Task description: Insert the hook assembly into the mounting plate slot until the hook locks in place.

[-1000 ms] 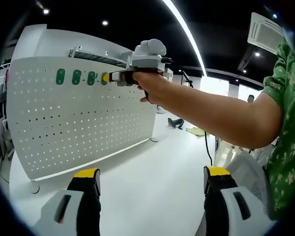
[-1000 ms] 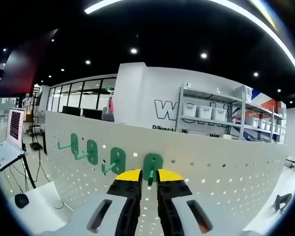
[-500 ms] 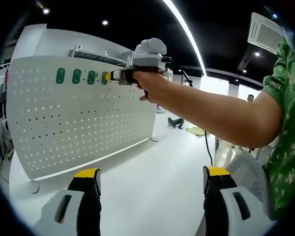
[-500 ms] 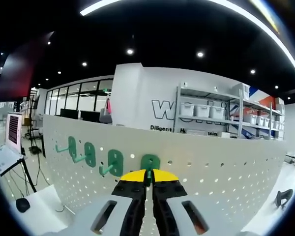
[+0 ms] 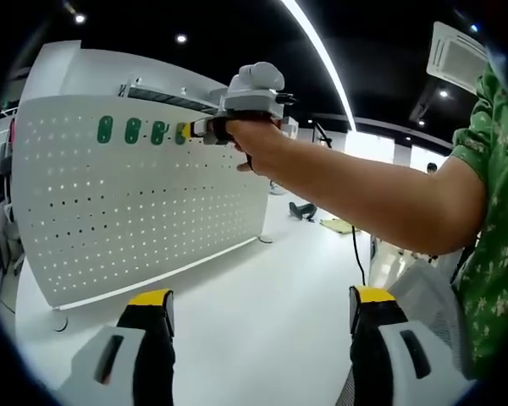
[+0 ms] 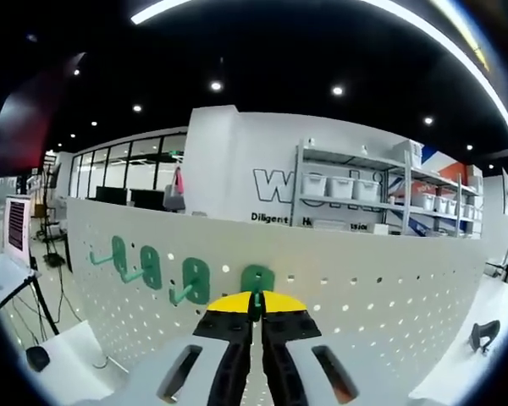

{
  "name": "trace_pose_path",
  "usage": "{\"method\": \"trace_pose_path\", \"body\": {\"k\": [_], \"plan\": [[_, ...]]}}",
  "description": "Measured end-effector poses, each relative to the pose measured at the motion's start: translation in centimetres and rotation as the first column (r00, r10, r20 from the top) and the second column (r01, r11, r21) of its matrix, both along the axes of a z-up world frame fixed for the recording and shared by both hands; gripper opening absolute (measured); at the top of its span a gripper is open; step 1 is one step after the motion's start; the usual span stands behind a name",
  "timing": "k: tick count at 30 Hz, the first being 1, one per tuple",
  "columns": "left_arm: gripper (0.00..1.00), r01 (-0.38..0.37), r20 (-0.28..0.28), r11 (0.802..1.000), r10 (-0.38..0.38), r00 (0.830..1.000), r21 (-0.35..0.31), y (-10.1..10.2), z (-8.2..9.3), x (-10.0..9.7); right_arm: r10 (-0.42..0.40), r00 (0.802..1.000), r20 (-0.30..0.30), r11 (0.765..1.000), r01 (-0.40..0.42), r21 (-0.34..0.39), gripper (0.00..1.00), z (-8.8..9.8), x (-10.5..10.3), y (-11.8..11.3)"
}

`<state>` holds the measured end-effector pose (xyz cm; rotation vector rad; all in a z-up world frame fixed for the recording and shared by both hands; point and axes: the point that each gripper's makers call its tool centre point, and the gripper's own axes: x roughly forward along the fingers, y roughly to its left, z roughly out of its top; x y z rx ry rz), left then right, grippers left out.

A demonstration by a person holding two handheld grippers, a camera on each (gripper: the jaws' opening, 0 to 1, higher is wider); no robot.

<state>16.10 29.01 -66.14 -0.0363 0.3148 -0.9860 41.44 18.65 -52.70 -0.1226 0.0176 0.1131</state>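
A white perforated mounting plate stands upright at the left of the left gripper view, with three green hooks in a row along its top. A fourth green hook sits against the plate to their right. My right gripper is shut on this hook's prong, its yellow tips touching the hook's base. In the left gripper view that right gripper reaches the plate at the end of a person's outstretched arm. My left gripper hangs back from the plate, open and holding nothing.
The three other hooks stick out of the plate left of the held one. Shelves with white bins stand behind the plate. A black object lies low at the right. A white surface stretches between my left gripper and the plate.
The right gripper's jaws have gone from a narrow gap around the hook's prong to shut on it. The left gripper has not moved.
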Motion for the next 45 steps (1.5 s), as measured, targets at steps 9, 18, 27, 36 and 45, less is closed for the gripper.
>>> {"method": "trace_pose_path", "body": {"k": [9,18,27,36,45], "plan": [[0.87,0.005,0.000,1.000,-0.005,1.000,-0.001,-0.11,-0.04,-0.09,0.028,0.997,-0.070,0.998,-0.032,-0.057,0.01,0.13,0.32,-0.15],[0.87,0.006,-0.001,1.000,-0.006,1.000,-0.002,-0.11,0.03,-0.06,0.039,0.995,-0.094,0.998,-0.043,-0.042,0.01,0.05,0.49,-0.20],[0.87,0.009,-0.002,1.000,-0.009,1.000,-0.002,-0.24,-0.05,-0.09,0.065,0.987,-0.146,0.995,-0.075,-0.068,0.00,0.13,0.54,-0.32],[0.87,0.001,0.000,1.000,-0.001,1.000,-0.006,0.07,0.10,-0.02,0.036,0.995,-0.094,0.997,-0.042,-0.060,0.00,-0.08,0.61,-0.27],[0.87,-0.002,-0.002,1.000,0.002,1.000,-0.008,0.10,-0.01,-0.13,0.030,0.996,-0.085,0.995,-0.038,-0.090,0.00,-0.08,0.63,-0.20]]}}
